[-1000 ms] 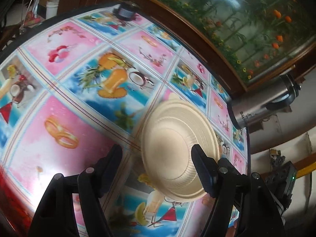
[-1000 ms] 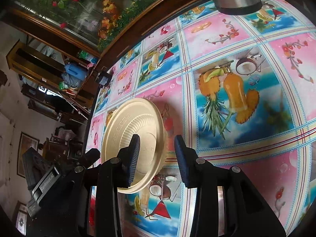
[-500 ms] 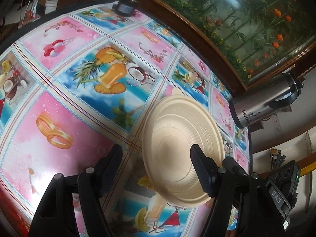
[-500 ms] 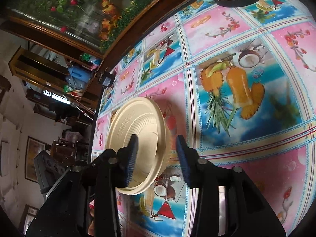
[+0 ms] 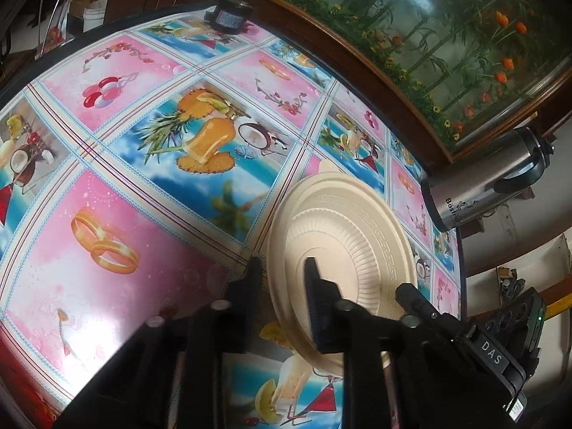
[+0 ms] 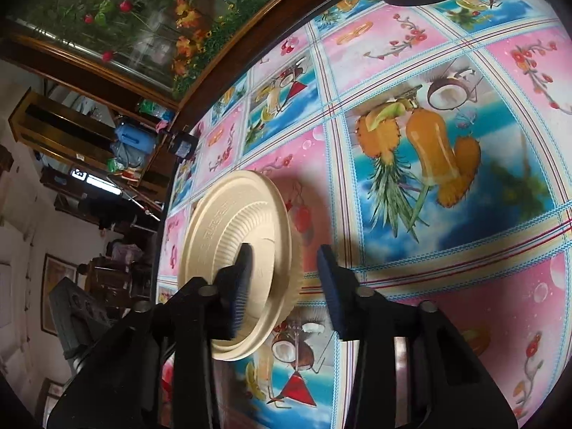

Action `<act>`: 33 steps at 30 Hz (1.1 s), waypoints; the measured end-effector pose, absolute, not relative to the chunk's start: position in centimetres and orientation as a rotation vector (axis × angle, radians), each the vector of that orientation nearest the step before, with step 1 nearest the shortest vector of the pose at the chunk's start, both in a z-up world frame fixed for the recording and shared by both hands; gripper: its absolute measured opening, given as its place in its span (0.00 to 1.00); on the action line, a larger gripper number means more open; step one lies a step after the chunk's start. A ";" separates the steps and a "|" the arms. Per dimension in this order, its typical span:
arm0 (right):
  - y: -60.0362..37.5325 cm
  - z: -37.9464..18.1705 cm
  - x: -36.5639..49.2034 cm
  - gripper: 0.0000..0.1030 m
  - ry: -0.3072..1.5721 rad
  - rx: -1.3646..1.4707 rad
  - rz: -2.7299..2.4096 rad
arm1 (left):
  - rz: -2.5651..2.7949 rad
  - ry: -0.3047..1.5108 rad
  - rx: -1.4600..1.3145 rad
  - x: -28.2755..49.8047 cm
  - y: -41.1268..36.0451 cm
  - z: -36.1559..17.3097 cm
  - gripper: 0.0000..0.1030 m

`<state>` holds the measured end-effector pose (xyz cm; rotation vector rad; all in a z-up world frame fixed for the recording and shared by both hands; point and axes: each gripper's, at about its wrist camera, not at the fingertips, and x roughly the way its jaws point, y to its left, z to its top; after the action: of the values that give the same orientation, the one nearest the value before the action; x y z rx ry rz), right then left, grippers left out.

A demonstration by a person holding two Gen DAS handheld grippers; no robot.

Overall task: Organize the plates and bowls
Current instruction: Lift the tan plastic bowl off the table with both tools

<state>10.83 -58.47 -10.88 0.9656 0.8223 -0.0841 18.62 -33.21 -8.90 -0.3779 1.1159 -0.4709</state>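
The left gripper (image 5: 282, 279) has just been closing and now clamps the rim of the cream plate (image 5: 343, 243), held tilted on edge above the table (image 5: 143, 221) near its right edge. The right gripper (image 6: 284, 275) has been narrowing too; 1 finger (image 6: 239, 279) lies against the plate's face, the other stands clear. A steel flask (image 5: 479, 186) stands at the far right corner. Only the left view shows a dark jar (image 5: 230, 16) at the far edge.
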 end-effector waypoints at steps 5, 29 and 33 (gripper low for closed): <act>-58.6 -10.9 10.6 0.13 0.808 0.958 -0.104 | -0.476 1.104 -0.372 18.4 -33.2 -8.7 0.10; -58.6 -7.7 2.4 0.09 0.736 0.979 -0.176 | -0.555 1.032 -0.164 12.8 -35.7 -5.6 0.09; -57.9 -6.9 -0.3 0.09 0.714 0.984 -0.176 | -0.568 1.009 -0.107 10.4 -35.3 -4.5 0.09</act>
<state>-0.28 -57.87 -6.94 0.9839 0.7140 -0.1760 10.37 -35.33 -4.53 -0.1073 1.0090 -0.5679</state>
